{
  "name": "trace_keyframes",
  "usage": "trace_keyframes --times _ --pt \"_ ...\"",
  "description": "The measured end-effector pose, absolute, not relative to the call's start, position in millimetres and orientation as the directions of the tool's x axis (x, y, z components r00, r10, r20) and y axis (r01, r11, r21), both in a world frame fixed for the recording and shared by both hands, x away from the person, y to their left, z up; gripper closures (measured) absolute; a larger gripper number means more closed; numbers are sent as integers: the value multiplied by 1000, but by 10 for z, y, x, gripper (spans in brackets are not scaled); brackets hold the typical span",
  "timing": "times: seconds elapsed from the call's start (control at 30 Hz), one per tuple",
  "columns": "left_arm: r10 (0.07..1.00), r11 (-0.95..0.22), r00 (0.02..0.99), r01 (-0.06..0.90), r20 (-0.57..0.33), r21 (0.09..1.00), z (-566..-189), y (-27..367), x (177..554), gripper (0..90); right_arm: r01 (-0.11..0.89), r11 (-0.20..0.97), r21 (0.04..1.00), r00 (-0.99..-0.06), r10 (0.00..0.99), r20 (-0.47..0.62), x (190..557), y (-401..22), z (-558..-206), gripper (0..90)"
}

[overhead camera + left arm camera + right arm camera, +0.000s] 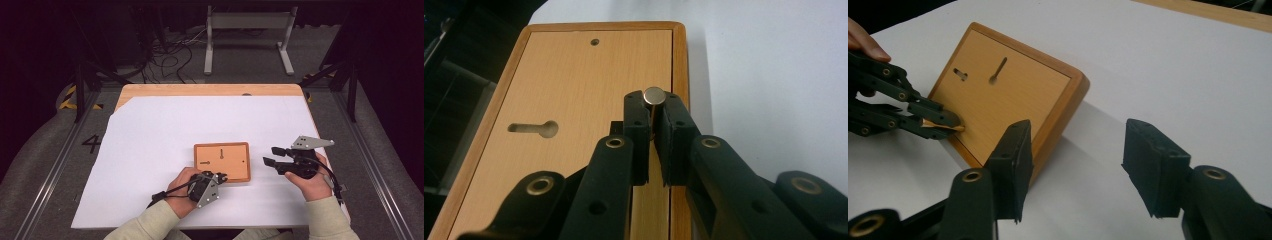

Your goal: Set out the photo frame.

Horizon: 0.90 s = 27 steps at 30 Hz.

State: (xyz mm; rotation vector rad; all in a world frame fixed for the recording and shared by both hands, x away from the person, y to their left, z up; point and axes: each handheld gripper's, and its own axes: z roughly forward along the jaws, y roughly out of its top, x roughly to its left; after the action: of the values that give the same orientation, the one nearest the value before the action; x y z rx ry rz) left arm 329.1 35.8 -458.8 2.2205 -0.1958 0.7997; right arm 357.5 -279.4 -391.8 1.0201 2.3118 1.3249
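A: What is the person wearing?
B: Cream knit sleeves with ribbed cuffs on both forearms.

A: And the tools?
B: The left gripper (221, 176) and right gripper (271, 155) are matt black, each topped by a grey three-cornered plate with small dark holes, and each trailing a black cable.

A: Close up?
B: Black linkage arms with brass-ringed pivots and plain screw holes. The pads (1155, 167) are blocky, dark and rectangular, their inner faces slightly rough.
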Motion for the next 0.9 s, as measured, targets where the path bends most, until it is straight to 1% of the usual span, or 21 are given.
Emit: trace_keyframes --times 0.07,0.2,0.27,0.33,0.4,0.47,0.57,0.77,0.8,0.83,0.9 --pt "102 -706 785 -376 611 601 -4590 356 3281 841 454 330 828 -718 685 121 3628 -2711 -3928 387" --pt "106 -706 785 -372 610 602 -4605 354 3257 841 483 373 792 -743 653 146 3792 -2526 -3942 348" --pt "96 -711 775 -386 625 588 -4596 354 3257 841 491 393 777 -752 641 152 3871 -2443 -3945 331" --pt "107 -706 781 -376 616 600 -4612 354 3242 842 512 410 755 -753 637 165 3954 -2375 -3963 320" --pt "98 -708 772 -390 628 589 -4607 356 3241 842 527 419 739 -752 636 175 4028 -2324 -3987 306" --pt "102 -702 777 -386 621 599 -4617 361 3236 841 549 415 725 -749 629 207 4094 -2281 -4025 279" --pt "105 -696 781 -384 616 606 -4618 364 3247 840 564 437 700 -752 622 218 4171 -2200 -4094 263" --pt "108 -698 782 -380 614 607 -4612 371 3260 840 586 447 675 -759 595 264 4261 -2103 -4196 253" --pt "109 -697 784 -378 611 609 -4614 372 3260 840 589 444 675 -759 590 274 4273 -2098 -4210 266" --pt "110 -697 785 -377 610 611 -4615 373 3260 839 592 445 672 -761 585 283 4281 -2096 -4220 301" --pt "110 -695 785 -377 609 612 -4614 373 3262 838 595 445 669 -761 580 291 4287 -2091 -4227 307"
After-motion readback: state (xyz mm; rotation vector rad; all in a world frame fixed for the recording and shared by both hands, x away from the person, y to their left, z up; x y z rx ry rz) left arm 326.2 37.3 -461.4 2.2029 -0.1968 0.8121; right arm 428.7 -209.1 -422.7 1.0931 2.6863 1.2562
